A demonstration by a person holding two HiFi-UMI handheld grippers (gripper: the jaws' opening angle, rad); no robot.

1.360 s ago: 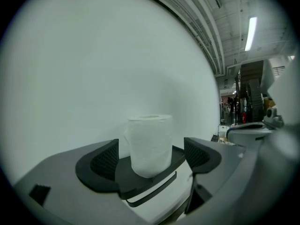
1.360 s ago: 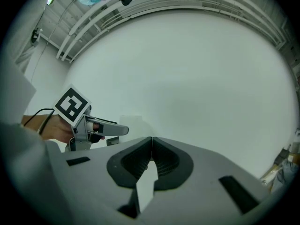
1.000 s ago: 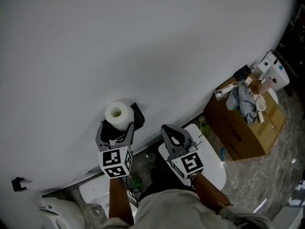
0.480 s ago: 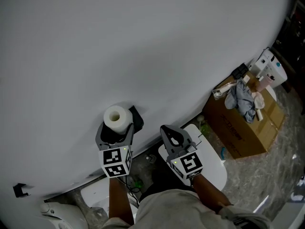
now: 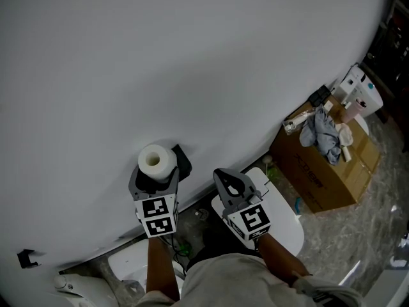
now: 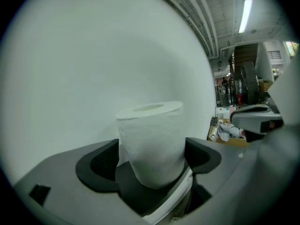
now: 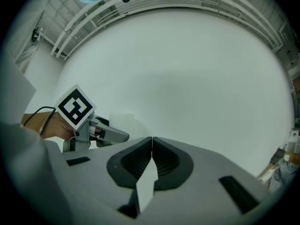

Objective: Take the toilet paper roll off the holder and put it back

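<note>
Two tools face the white wall (image 5: 192, 56): the left tool (image 5: 155, 178) clasps the upright toilet paper roll (image 5: 156, 160) at the black holder (image 5: 183, 162), while at its 3 o'clock the right tool (image 5: 225, 176) hangs pinched together, empty.

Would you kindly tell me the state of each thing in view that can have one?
left gripper: shut on the toilet paper roll.
toilet paper roll: upright, gripped on both sides, right by the black holder.
right gripper: shut, nothing between the jaws.
cloth: crumpled on top of the cardboard box.
</note>
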